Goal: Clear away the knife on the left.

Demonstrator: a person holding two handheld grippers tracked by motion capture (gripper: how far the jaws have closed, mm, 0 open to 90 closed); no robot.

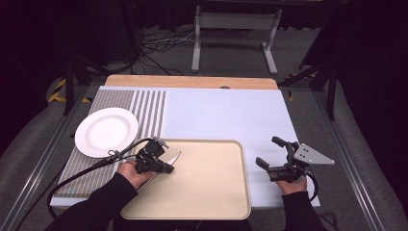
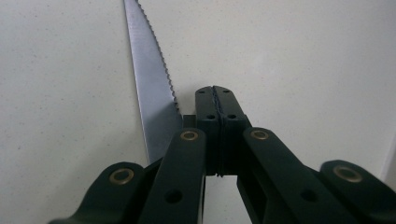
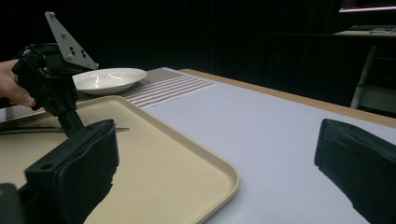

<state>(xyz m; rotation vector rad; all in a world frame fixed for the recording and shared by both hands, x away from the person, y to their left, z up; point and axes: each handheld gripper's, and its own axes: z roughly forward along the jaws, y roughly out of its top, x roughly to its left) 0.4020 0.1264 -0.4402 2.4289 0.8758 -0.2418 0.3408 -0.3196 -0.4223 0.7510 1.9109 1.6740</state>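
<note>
One knife (image 2: 154, 88) lies on one tray (image 1: 211, 192), beside the closed left hand-held gripper (image 1: 166, 167); one plate (image 1: 106, 131) left; right hand-held gripper (image 1: 270, 153) gapes.

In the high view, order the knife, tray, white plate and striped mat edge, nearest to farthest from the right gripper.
From the right gripper:
1. Tray, just to its left.
2. Knife, over the tray's far-left part.
3. Striped mat, left.
4. White plate, far left.

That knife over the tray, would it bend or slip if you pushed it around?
The knife probably stays stiff: its blade looks like flat metal. That smooth shine suggests it slides easily on the tray. The serrated edge could snag, so handle it carefully.
</note>
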